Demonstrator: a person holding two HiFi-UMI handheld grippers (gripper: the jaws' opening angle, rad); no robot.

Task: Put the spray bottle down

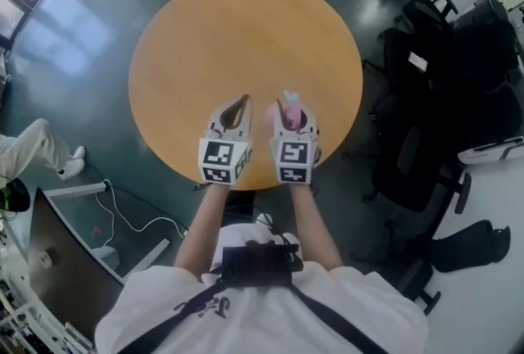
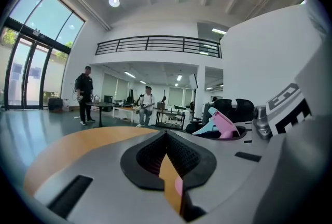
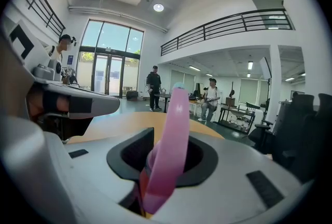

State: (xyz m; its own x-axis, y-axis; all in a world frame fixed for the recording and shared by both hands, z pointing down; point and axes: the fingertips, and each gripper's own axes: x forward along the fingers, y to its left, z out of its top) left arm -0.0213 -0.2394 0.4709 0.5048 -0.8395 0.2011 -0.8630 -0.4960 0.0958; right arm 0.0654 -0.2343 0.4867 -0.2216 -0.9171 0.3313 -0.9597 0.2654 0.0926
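Shows the right gripper (image 1: 288,111) pinching the spray bottle (image 1: 289,104), jaws part-spread around a pink part of it and pressed against it. Places the bottle roughly upright over the near part of the round table (image 1: 213,33), just beside the left gripper (image 1: 237,108). Leaves any contact between bottle base and tabletop hidden. Shows the left gripper's jaws pressed together at the tips, with nothing gripped.

Probably marks the lowering stage, ahead of release.
- Risks a drop and topple on release above the surface rather than on it.
- Risks a roll off the table after a tilted set-down, given the nearness of the front edge.
- Risks an unwanted squirt through pressure on the trigger of the pink spray head (image 2: 226,125), close to the clamping pads.
- Risks a knock from the neighbouring left gripper during withdrawal, given the narrow gap between the two tools.

Offers no brand, label or legible writing on the bottle. Bears only black-and-white square markers (image 1: 223,161) on the gripper cubes. Leaves the print on the white shirt (image 1: 205,307) too small for reading.
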